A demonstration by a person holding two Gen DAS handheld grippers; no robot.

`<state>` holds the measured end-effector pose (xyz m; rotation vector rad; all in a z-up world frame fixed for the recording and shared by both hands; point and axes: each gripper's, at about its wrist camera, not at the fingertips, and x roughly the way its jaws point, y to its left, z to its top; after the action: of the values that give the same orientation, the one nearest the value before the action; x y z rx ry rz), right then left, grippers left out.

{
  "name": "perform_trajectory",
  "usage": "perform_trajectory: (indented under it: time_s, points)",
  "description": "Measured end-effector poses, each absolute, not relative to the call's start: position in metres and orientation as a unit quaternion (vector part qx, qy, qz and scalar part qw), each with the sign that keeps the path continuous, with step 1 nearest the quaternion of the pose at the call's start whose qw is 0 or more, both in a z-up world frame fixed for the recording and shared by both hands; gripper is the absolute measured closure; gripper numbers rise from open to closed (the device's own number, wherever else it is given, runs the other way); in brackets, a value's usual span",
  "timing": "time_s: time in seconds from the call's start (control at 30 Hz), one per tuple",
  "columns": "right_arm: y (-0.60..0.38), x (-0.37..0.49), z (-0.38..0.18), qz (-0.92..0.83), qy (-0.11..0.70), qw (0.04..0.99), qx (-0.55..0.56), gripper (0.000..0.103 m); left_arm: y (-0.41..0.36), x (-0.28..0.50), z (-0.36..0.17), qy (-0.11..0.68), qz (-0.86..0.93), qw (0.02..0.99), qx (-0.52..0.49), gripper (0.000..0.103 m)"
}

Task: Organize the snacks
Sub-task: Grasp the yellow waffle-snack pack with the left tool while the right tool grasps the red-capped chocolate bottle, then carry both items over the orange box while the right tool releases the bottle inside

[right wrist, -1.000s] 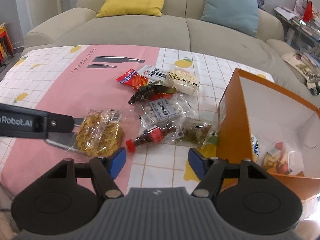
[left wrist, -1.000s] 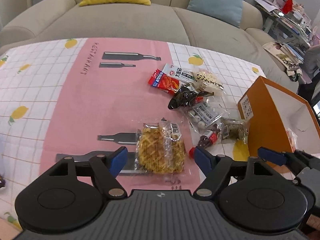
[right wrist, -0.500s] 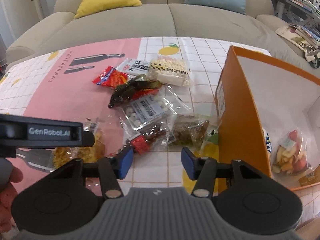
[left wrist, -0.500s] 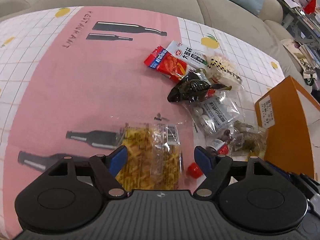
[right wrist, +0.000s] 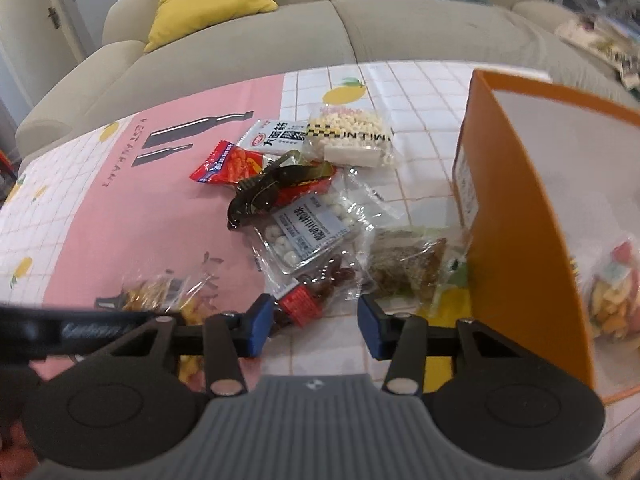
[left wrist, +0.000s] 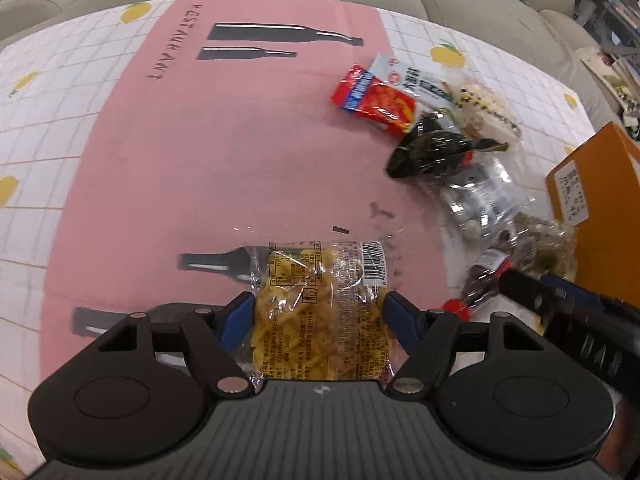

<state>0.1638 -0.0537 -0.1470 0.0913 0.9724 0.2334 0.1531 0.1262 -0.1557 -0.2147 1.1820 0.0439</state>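
Note:
A clear packet of yellow snack sticks [left wrist: 320,312] lies on the pink tablecloth. My left gripper [left wrist: 320,318] has come down over it and its jaws are closing. The blue pads stand at the wrapper's two sides, and the wrapper is not squeezed. A bottle-shaped sweets packet with a red cap [right wrist: 304,304] lies in front of the right gripper [right wrist: 316,326]. That gripper's jaws are closing too, with the red cap between the fingertips, nearer the left pad and not pinched. The orange box [right wrist: 520,220] stands open to the right, with a colourful snack bag [right wrist: 612,304] inside.
More snacks lie in a heap in the middle of the table. Among them are a red packet [right wrist: 228,164], a puffed-grain packet [right wrist: 352,136], a dark green packet [right wrist: 276,188], a clear bag of white balls [right wrist: 308,232] and a brown packet [right wrist: 408,264]. A sofa with cushions lies beyond the table.
My left gripper sank over the yellow packet, which now sits between its fingers. The right gripper's jaws narrowed as it moved in on the red-capped packet and tilted.

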Motion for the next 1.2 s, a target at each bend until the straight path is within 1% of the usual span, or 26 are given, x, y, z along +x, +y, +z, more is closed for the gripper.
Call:
perform_trajectory:
  time_s: [0.2,0.23,0.4,0.5,0.63,0.77,0.83,0.97,1.0,1.07,1.1,1.17,1.2]
  points:
    - [-0.047,0.181,-0.160,0.106,0.497,0.857,0.088,0.056,0.130,0.148,-0.154,0.559,0.013,0.825,-0.087,0.014]
    - [-0.045,0.183,-0.163,0.104,0.501,0.855,0.090,0.058,0.128,0.147,-0.156,0.558,0.009,0.826,-0.077,0.012]
    - [-0.043,0.185,-0.169,0.101,0.509,0.850,0.085,0.061,0.123,0.144,-0.162,0.551,0.008,0.832,-0.060,0.007]
    - [-0.046,0.181,-0.169,0.112,0.515,0.847,0.075,0.066,0.122,0.145,-0.166,0.550,0.010,0.834,-0.057,0.005]
    - [-0.050,0.170,-0.174,0.122,0.528,0.839,0.049,0.067,0.122,0.143,-0.170,0.546,0.012,0.836,-0.051,0.000]
    - [-0.055,0.165,-0.174,0.124,0.526,0.841,0.037,0.067,0.123,0.142,-0.172,0.543,0.016,0.837,-0.056,0.000]
    - [-0.057,0.168,-0.172,0.126,0.524,0.841,0.046,0.064,0.120,0.142,-0.172,0.545,0.017,0.837,-0.052,0.000]
    - [-0.052,0.175,-0.170,0.123,0.515,0.847,0.041,0.063,0.110,0.139,-0.177,0.536,0.005,0.844,-0.019,0.000]
    - [-0.051,0.176,-0.171,0.123,0.516,0.846,0.041,0.069,0.110,0.138,-0.177,0.533,0.006,0.846,-0.018,0.000]
    - [-0.050,0.175,-0.173,0.122,0.520,0.844,0.041,0.071,0.113,0.135,-0.177,0.524,0.007,0.851,-0.029,0.001]
    - [-0.051,0.174,-0.174,0.124,0.518,0.845,0.040,0.071,0.114,0.134,-0.177,0.521,0.009,0.853,-0.031,0.002]
    - [-0.051,0.171,-0.174,0.128,0.515,0.847,0.036,0.071,0.115,0.132,-0.175,0.515,0.011,0.857,-0.033,0.014]
    - [-0.052,0.169,-0.174,0.130,0.514,0.847,0.035,0.071,0.116,0.131,-0.174,0.513,0.011,0.858,-0.034,0.014]
